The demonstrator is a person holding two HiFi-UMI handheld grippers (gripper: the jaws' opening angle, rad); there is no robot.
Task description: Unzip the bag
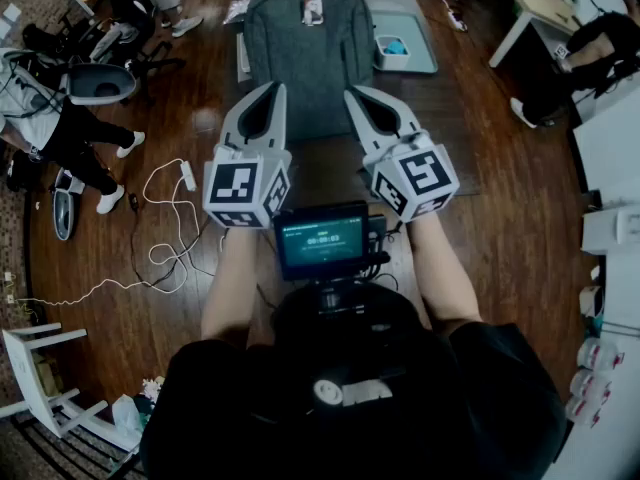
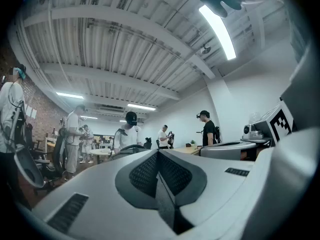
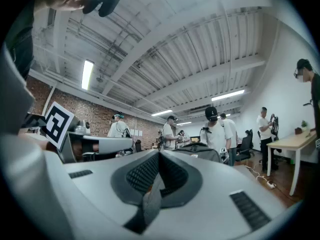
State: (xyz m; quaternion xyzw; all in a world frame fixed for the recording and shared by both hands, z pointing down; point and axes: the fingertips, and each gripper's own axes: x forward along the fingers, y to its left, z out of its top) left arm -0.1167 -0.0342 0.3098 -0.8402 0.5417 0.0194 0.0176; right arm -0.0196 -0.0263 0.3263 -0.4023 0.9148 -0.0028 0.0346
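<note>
With the left gripper [image 1: 273, 90] and right gripper [image 1: 357, 94] both clenched empty short of the grey backpack [image 1: 310, 63], pulling its zipper unbraced would likely drag the backpack.

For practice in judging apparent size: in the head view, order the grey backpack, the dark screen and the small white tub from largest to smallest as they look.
1. grey backpack
2. dark screen, though it sits nearer the camera, which flatters it
3. small white tub
</note>
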